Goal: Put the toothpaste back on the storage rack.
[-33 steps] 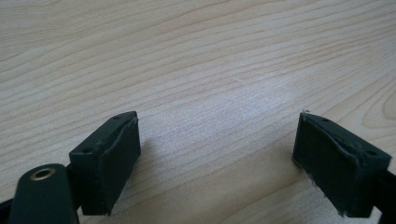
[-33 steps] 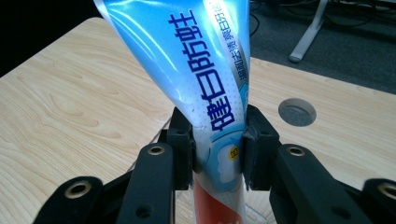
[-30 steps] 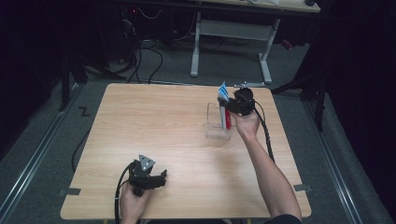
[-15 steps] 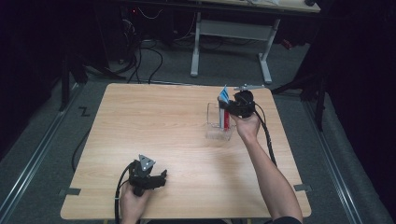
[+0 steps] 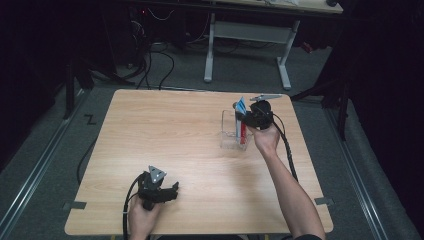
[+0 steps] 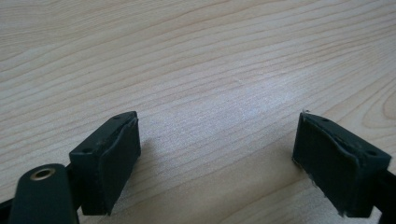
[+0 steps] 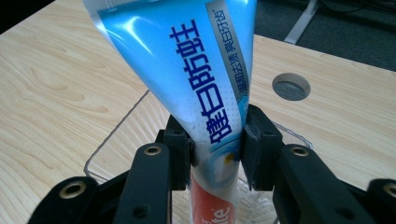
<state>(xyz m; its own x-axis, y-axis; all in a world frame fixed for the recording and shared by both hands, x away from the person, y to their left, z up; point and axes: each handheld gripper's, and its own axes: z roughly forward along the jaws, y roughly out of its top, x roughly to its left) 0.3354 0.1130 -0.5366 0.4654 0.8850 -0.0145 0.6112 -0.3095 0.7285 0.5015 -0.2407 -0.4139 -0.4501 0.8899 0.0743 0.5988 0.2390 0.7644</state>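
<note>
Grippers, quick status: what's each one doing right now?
Left gripper: open, nothing between the jaws, low over the table.
Right gripper: shut on the toothpaste tube, over the clear container.

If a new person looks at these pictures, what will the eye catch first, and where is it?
First, the blue toothpaste tube, clamped between the right gripper jaws and standing upright in a clear plastic container at the table's far right. Next, the left gripper, open with bare wood between its jaws, low over the table's near left edge.
</note>
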